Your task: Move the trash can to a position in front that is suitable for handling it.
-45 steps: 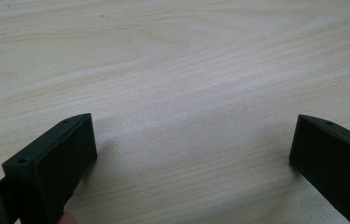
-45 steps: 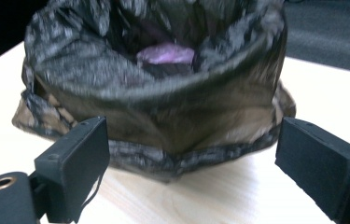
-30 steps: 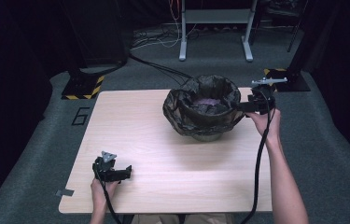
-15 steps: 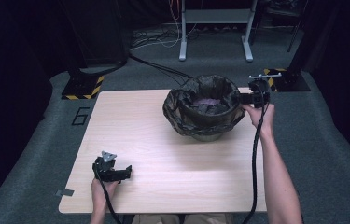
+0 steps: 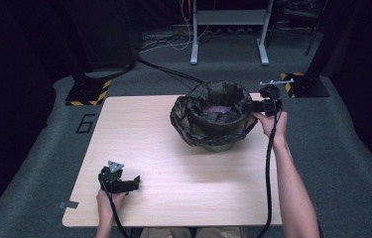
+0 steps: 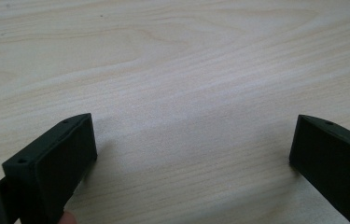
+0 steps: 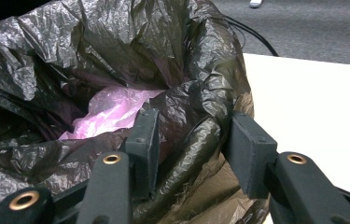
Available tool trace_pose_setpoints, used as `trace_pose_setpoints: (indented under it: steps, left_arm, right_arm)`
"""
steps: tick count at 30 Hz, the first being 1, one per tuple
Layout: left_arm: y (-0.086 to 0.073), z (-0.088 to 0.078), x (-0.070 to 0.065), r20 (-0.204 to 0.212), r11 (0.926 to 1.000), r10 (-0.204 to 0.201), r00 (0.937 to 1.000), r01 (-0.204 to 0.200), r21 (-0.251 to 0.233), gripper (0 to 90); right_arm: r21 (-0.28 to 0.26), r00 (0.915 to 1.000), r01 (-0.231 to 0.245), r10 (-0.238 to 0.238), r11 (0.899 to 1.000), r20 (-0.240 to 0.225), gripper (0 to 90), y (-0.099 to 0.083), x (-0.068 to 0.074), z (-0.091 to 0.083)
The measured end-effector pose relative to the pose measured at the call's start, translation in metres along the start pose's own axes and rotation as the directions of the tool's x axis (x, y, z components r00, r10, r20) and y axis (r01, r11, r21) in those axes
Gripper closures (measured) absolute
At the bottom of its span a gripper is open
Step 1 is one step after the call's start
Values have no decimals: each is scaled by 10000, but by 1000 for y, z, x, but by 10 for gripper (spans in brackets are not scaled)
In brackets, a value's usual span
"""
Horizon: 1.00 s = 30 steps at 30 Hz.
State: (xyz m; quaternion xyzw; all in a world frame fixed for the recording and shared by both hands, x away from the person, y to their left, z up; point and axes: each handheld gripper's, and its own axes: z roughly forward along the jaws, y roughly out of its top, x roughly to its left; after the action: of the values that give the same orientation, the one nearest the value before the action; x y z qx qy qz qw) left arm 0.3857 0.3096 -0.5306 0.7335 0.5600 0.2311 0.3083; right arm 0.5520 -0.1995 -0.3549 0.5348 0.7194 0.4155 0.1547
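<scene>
Bin (image 5: 217, 145) at the far right of the pale wood-grain table (image 5: 173, 148): its body is mostly hidden under a crinkled, glossy black plastic liner (image 5: 193, 111), with a pink bag (image 7: 109, 112) partly buried inside. Right tongs (image 7: 191, 140) have just been closing and now pinch the liner's rolled rim on the bin's right side. Left tongs (image 6: 191, 154) rest gaping wide at the table's near left, nothing between them.

the black bag (image 7: 116, 56) hides the bin's rim and most of the pink bag (image 7: 112, 109); the frame's left edge crops it.
</scene>
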Motion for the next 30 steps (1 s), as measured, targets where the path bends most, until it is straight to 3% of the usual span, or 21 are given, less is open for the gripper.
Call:
trace_pose_setpoints:
  steps: [17,30]
  left_arm:
    - [0,0,0,7,10000,-8,10000,8,-4,2]
    - [0,0,0,4,10000,-2,10000,2,-1,2]
  right_arm:
    - [87,9973,395,-388,9992,-618,545,-11,44,4]
    - [88,9945,303,-292,9995,-1009,545,-19,75,7]
